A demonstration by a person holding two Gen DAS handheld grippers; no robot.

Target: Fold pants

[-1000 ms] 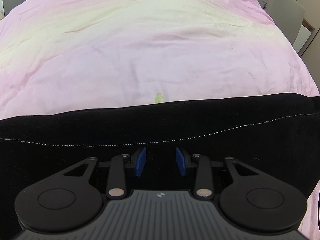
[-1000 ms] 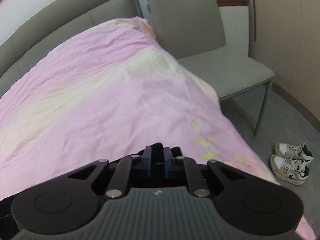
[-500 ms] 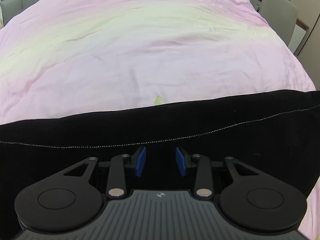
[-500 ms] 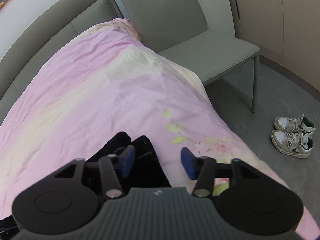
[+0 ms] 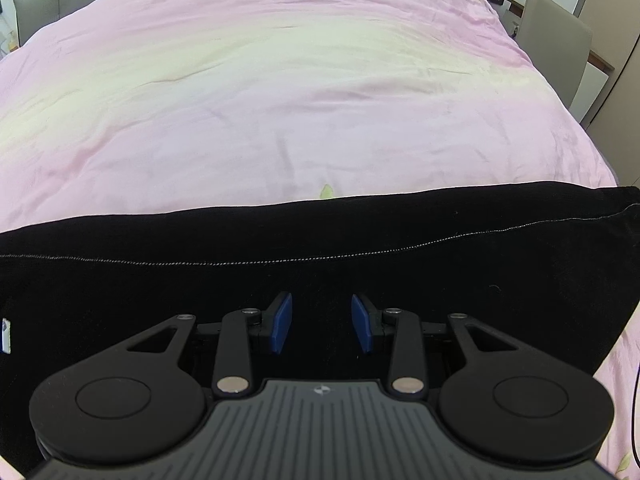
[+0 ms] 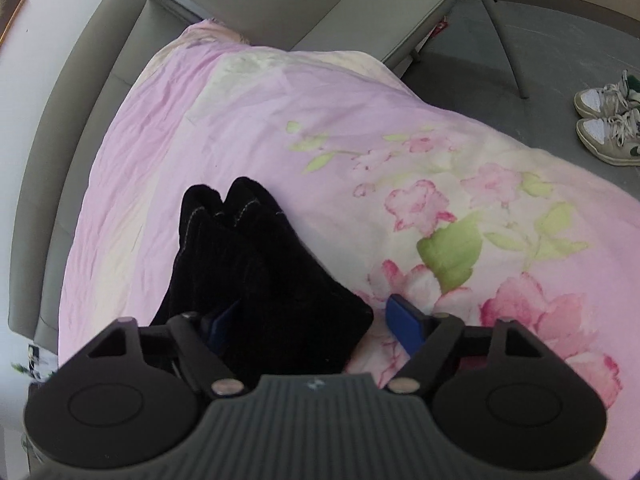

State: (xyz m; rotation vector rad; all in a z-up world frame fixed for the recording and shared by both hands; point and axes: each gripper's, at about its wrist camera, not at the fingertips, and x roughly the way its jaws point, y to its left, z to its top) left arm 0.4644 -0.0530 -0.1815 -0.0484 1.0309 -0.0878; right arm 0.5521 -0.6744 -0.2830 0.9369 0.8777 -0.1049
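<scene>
Two handheld grippers work over black pants (image 5: 320, 240) laid on a bed under a pink floral duvet (image 5: 280, 100). Seen from the left wrist, the pants stretch as a wide dark band across the near part of the duvet, a pale stitched seam (image 5: 360, 254) running along them. The left gripper (image 5: 321, 324) hangs over that band with its blue pads parted and nothing pinched between them; whether its tips touch the cloth cannot be told. Seen from the right wrist, a bunched end of the pants (image 6: 256, 272) lies heaped on the duvet, just left of the printed pink blossoms (image 6: 420, 204). The right gripper (image 6: 316, 326) is spreading its jaws, with that heap between them; the right pad (image 6: 404, 326) stands clear of the cloth. Beyond the duvet's far edge stand a grey chair (image 6: 320, 0) and a pair of pale sneakers (image 6: 608, 120) on the floor.
</scene>
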